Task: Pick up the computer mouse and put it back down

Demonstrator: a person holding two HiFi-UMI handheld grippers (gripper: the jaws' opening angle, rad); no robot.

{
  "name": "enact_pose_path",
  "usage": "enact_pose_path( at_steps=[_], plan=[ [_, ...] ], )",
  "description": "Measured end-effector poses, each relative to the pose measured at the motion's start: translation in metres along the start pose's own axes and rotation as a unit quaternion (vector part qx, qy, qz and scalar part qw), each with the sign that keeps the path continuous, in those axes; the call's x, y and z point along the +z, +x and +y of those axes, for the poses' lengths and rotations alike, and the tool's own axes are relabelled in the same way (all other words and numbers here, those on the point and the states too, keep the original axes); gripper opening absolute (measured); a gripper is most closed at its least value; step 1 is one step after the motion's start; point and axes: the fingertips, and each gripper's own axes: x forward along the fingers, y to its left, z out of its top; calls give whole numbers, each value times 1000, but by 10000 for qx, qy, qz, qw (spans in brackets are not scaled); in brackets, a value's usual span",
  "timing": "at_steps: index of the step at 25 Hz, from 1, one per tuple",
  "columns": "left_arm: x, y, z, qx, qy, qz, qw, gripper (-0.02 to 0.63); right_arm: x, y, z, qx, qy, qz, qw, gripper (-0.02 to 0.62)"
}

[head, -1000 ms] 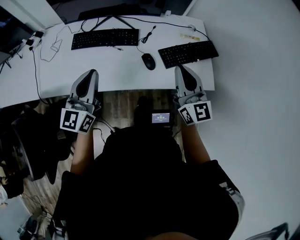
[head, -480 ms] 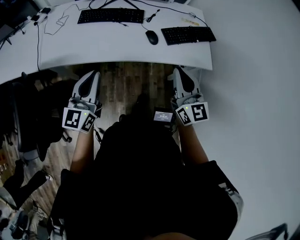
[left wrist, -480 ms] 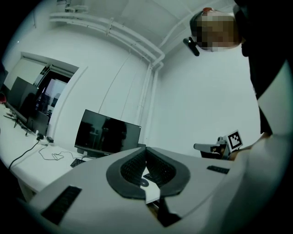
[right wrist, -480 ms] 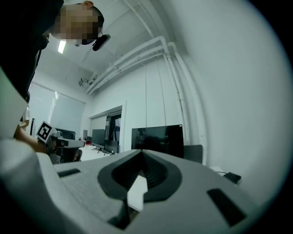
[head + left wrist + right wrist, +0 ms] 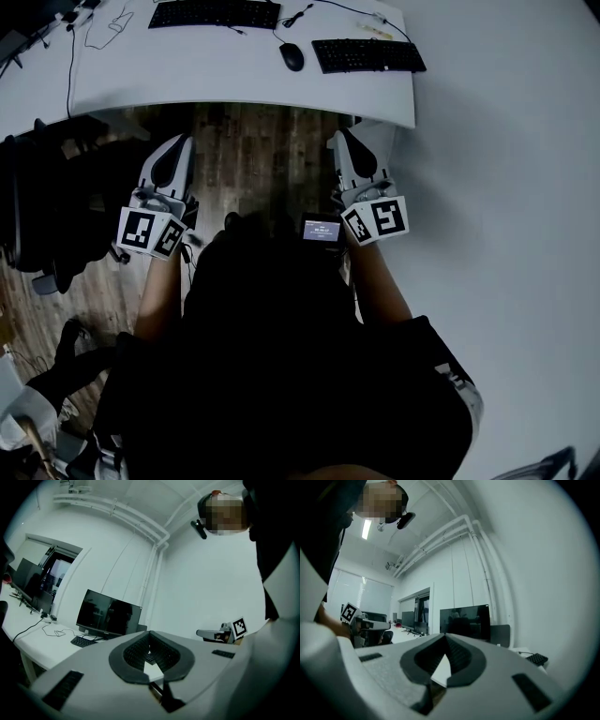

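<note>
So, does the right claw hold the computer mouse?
No, the mouse lies on the desk, well apart from the shut, empty right claw.

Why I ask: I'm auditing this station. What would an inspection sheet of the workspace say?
Surface: white desk, mostly bare.
Job's things: computer mouse on the desk between two keyboards, no gripper touching it.
Clutter: left keyboard, right keyboard.
Grippers: left gripper and right gripper both shut, empty, over the floor short of the desk.
Cables: loose cable at the desk's left end.
Surroundings: wooden floor, dark monitor.
</note>
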Motion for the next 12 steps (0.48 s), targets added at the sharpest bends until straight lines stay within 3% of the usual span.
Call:
enact_pose_path(
  at_steps=[12],
  plan=[
    [-4, 24, -47, 167, 30, 252, 9995, -5, -4, -28, -44, 18, 210, 118, 9997, 3]
  ],
)
